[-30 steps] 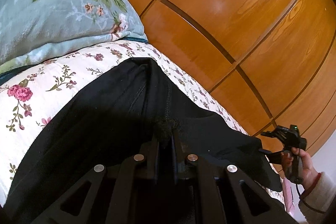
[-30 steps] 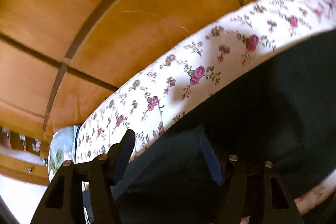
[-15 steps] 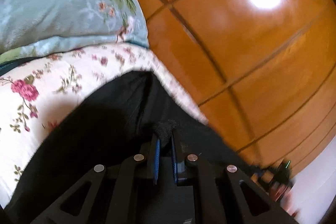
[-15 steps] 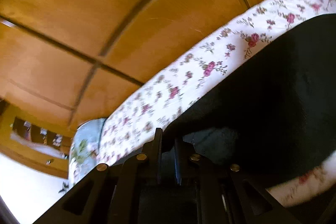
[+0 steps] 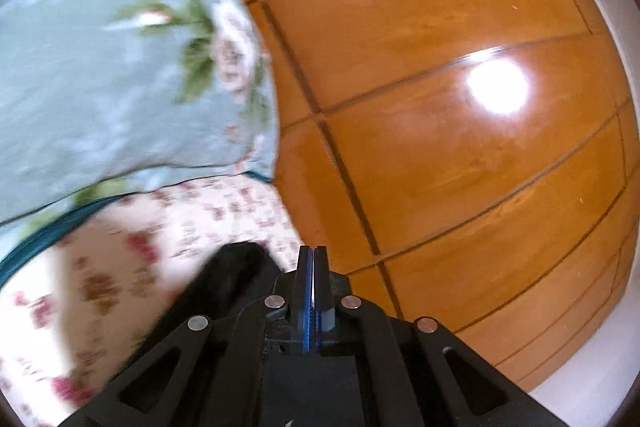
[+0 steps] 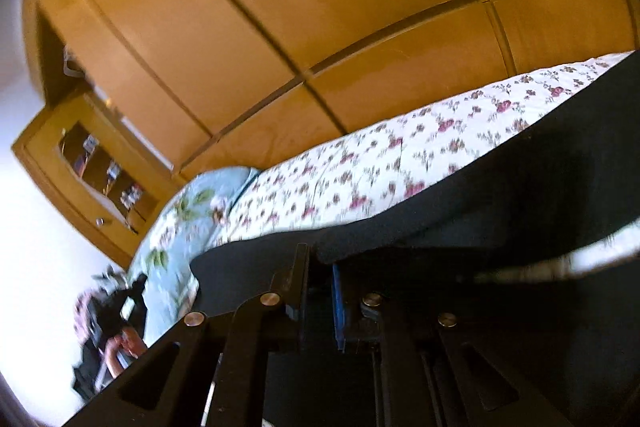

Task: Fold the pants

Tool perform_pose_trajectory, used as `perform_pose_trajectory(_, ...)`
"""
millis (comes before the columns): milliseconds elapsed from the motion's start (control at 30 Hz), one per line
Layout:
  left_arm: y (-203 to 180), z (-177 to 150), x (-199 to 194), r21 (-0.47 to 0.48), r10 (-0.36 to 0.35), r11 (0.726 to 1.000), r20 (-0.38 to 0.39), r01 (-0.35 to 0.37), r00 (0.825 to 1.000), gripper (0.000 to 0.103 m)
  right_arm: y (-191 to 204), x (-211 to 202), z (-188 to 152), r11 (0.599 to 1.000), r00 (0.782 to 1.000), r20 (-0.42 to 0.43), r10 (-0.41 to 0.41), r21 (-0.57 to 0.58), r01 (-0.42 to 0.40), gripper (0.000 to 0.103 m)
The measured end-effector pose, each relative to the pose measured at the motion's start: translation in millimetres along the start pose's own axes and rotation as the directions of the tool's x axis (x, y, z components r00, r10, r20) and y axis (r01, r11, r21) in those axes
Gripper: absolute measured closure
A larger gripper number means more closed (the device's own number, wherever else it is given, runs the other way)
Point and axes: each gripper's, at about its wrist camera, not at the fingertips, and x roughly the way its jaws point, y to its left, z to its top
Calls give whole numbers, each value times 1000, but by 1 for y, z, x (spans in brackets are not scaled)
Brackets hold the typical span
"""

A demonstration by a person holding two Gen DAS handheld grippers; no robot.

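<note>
Black pants [image 6: 500, 195] lie on the floral bed [image 6: 360, 163], one edge pinched by the right gripper [image 6: 320, 263]; the left gripper [image 5: 314, 255] is closed empty. The raised edge should be carried across evenly, kept taut.

Pants [image 6: 500, 195] were matt black cloth; bedsheet [image 6: 360, 167] soft floral cotton; pillow [image 5: 100, 67] pale blue printed cloth; wardrobe [image 5: 460, 147] glossy varnished wood; left claw [image 5: 313, 291] matt black plastic, blue ribbed pads, metal rivets
</note>
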Motion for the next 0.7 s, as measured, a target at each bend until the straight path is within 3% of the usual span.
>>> perform_pose_trajectory(100,10,-13,-13,1,19,1000,-45,-19,999,103,0,-5,-36,1000,1000,15,-1,-14,1,93)
perform_pose_trajectory(167,10,-29,-17,45,48,998,-106,-44,993,95,-6,0,-58,999,999,20,-36,-2,36,93)
perform_pose_trajectory(233,13,-46,-13,45,55,998,-182,-48,982,69,-16,6,-70,998,997,18,-68,15,68,93)
perform_pose_trajectory(267,14,-54,-9,33,62,998,-216,-56,974,64,-23,9,-78,996,996,17,-86,32,85,93)
perform_pose_trajectory(400,20,-81,8,20,105,994,-325,-104,940,60,-40,24,-92,991,994,-14,-111,71,112,93)
perform_pose_trajectory(467,20,-85,15,12,133,991,-309,-136,942,58,-44,27,-97,990,993,-21,-116,77,117,93)
perform_pose_trajectory(533,22,-85,18,-29,125,990,-274,-138,954,44,-46,28,-100,990,993,-21,-115,78,116,93)
perform_pose_trajectory(700,21,-86,33,-47,166,982,-217,-180,962,44,-51,26,-104,990,995,-14,-100,100,101,93)
